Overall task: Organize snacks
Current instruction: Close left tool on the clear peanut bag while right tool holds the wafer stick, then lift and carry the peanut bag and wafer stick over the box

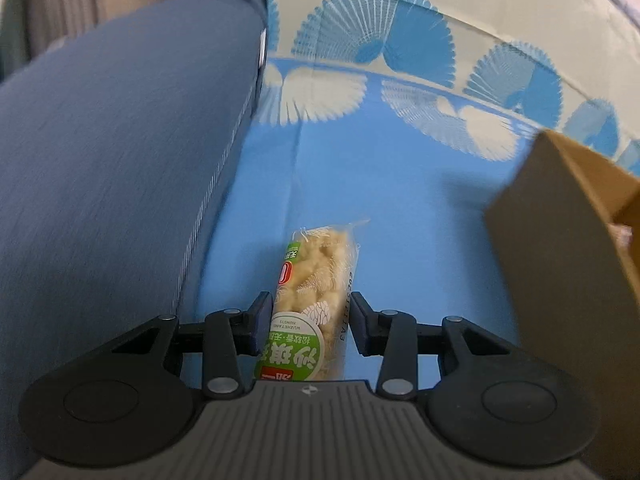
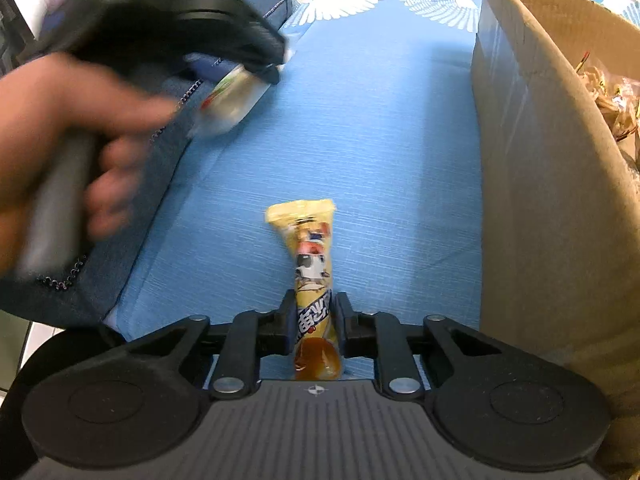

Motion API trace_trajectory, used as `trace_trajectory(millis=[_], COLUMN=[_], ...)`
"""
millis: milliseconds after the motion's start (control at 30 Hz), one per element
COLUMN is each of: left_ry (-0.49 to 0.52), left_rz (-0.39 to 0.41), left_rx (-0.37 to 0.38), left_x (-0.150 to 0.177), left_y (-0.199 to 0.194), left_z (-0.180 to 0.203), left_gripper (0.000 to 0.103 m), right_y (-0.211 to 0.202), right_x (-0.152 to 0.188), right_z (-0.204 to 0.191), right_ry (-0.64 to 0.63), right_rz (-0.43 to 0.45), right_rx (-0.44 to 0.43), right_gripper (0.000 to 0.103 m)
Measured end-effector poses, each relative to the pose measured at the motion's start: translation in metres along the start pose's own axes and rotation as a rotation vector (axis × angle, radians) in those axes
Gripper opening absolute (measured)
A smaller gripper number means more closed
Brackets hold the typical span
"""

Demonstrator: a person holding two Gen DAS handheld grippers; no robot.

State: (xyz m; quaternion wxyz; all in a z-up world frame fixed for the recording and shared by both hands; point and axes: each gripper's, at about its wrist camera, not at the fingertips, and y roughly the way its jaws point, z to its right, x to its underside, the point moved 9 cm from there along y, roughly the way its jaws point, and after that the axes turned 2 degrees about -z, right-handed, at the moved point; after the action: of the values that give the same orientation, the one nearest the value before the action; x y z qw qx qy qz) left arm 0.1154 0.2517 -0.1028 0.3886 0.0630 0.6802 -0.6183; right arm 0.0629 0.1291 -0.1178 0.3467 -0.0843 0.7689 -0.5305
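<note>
My left gripper (image 1: 311, 322) is shut on a clear-wrapped rice-crisp snack bar with a green label (image 1: 316, 292), held above the blue sheet. The same gripper, blurred, shows in the right wrist view (image 2: 276, 68) at upper left with the bar (image 2: 234, 96) in it. My right gripper (image 2: 313, 326) is shut on a yellow snack packet with a cartoon print (image 2: 313, 268). A cardboard box (image 2: 532, 160) stands to the right, with several wrapped snacks (image 2: 612, 96) inside; its corner shows in the left wrist view (image 1: 568, 248).
A blue patterned bedsheet (image 2: 360, 120) covers the surface. A dark blue cushion (image 1: 112, 152) lies along the left side. The person's hand (image 2: 72, 132) holds the left gripper's handle.
</note>
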Motion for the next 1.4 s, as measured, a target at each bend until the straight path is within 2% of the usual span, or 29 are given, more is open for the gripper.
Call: trace_trajectory(millis=[167, 267, 333, 433, 833, 1033, 1400], left_ry=[-0.054, -0.063, -0.086, -0.126, -0.12, -0.121, -0.095], left_rz=[-0.071, -0.083, -0.088, -0.106, -0.105, -0.107, -0.116], left_rx=[0.071, 0.069, 0.08, 0.101, 0.113, 0.116, 0.107], left_x=[0.066, 0.094, 0.103, 0.103, 0.111, 0.111, 0.111], left_y=[-0.037, -0.039, -0.036, -0.033, -0.04, -0.04, -0.038], left_z=[0.004, -0.001, -0.006, -0.01, -0.01, -0.011, -0.007], left_gripper=[0.045, 0.045, 0.042, 0.042, 0.049, 0.061, 0.062], right_y=[-0.001, -0.002, -0.001, -0.001, -0.002, -0.003, -0.002], right_x=[0.001, 0.002, 0.004, 0.007, 0.015, 0.018, 0.02], right_z=[-0.003, -0.005, -0.006, -0.006, -0.008, -0.008, -0.01], right_ry=[-0.009, -0.024, -0.039, -0.057, -0.111, -0.129, -0.161], right_rz=[0.006, 0.01, 0.006, -0.001, 0.004, 0.008, 0.027], right_rx=[0.012, 0.027, 0.032, 0.037, 0.059, 0.065, 0.084], right_gripper=[0.018, 0.018, 0.019, 0.019, 0.019, 0.02, 0.02])
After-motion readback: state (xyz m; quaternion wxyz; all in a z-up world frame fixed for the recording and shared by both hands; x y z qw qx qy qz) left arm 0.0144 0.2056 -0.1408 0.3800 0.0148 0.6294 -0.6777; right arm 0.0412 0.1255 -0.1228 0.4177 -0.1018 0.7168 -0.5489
